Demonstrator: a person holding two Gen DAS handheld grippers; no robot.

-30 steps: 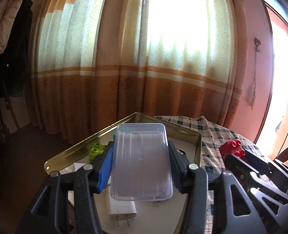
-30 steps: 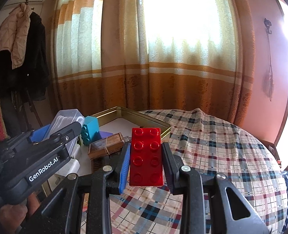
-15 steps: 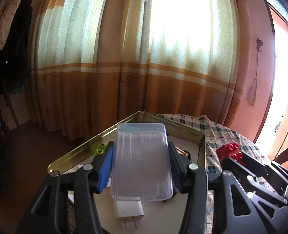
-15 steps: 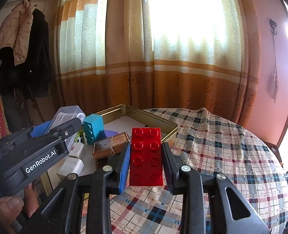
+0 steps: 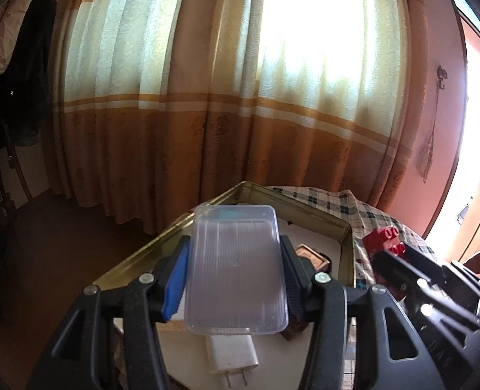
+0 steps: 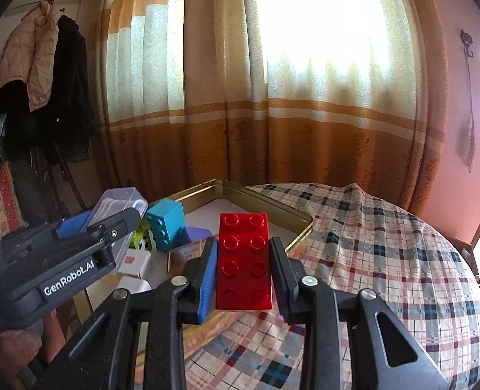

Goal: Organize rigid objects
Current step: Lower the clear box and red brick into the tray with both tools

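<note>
My left gripper [image 5: 235, 269] is shut on a clear ribbed plastic box [image 5: 236, 269] and holds it above the gold metal tray [image 5: 345, 227]. The same box shows at the left of the right wrist view [image 6: 116, 204]. My right gripper [image 6: 243, 260] is shut on a red building brick [image 6: 243, 261], held above the checked tablecloth [image 6: 386, 260] just right of the tray [image 6: 300, 227]. The red brick also shows in the left wrist view [image 5: 382, 239].
In the tray lie a teal brick [image 6: 166, 226], a purple block [image 6: 197, 234], a lime brick [image 6: 139, 237], a brown wooden box [image 5: 311, 256], a white charger [image 5: 231, 354] and small white boxes [image 6: 136, 261]. Curtains hang behind the table.
Both grippers have lifted and drifted a little to the right with their loads. The tray contents sit lower and more to the left in the views.
</note>
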